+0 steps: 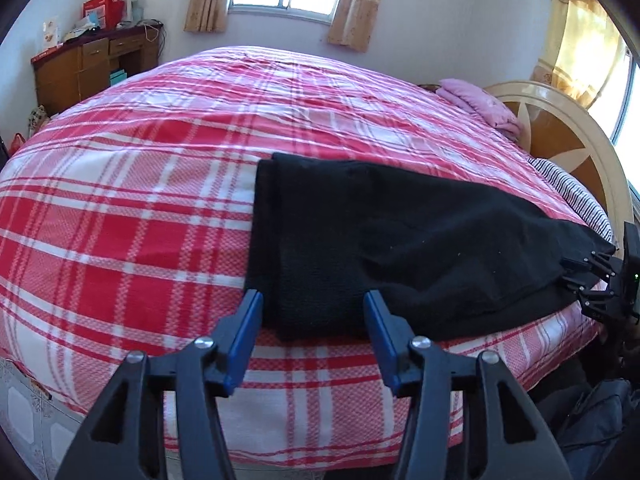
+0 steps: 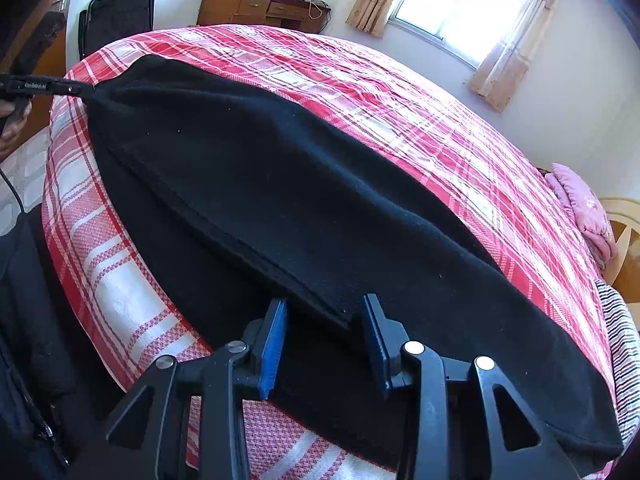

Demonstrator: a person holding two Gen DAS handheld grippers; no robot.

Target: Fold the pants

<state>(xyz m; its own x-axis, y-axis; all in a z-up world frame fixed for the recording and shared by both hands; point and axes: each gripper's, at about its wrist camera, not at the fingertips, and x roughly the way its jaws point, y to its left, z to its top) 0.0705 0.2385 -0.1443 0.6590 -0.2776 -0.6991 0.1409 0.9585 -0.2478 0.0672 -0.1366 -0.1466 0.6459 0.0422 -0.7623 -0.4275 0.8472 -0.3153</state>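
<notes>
Black pants (image 1: 360, 240) lie folded lengthwise near the front edge of a bed with a red plaid cover (image 1: 140, 200). My left gripper (image 1: 314, 316) is open at their left end, its blue pads (image 1: 252, 320) standing apart on either side of the fabric. In the right wrist view the pants (image 2: 280, 200) run away to the upper left, where the left gripper (image 2: 44, 87) meets their far end. My right gripper (image 2: 326, 336) is open, with the top layer's corner lying between its pads. The left wrist view shows the right gripper (image 1: 588, 280) at the pants' right end.
A wooden desk (image 1: 92, 68) piled with boxes stands beyond the bed. Folded pink cloth (image 1: 480, 104) and a striped pillow (image 1: 568, 188) lie by the headboard (image 1: 560, 128). A black chair (image 2: 116, 12) stands by the wall. A hand (image 2: 12, 124) shows at the left edge.
</notes>
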